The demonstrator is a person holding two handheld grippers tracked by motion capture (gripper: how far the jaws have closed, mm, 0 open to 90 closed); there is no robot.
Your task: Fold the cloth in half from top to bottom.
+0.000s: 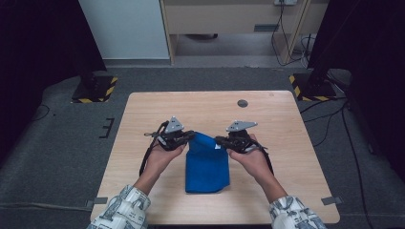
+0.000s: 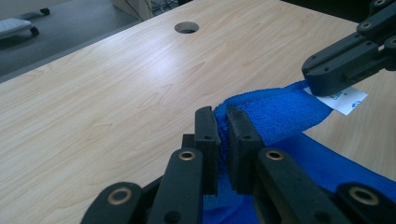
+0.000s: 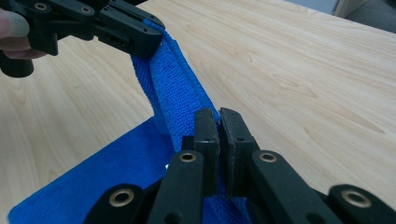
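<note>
Lifting the blue cloth (image 1: 207,164) at frame centre, left tongs (image 1: 190,137) and right tongs (image 1: 220,140) each pinching a far corner; next I should fold it toward me.

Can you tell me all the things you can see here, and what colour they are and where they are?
Blue fluffy towel cloth: one, blue, middle of the table, far edge lifted by both grippers.
Small white label: one, white, on the cloth's lifted edge.
Light wooden table: one, pale wood, centre of the room.
Round cable hole: one, dark, far part of the tabletop.
Yellow-and-black striped stand bases: two, on the grey floor beyond the table's far corners.
Left gripper: one, black, shut on the cloth.
Right gripper: one, black, shut on the cloth.
Patterned sleeves: two, white and grey, bottom.
</note>
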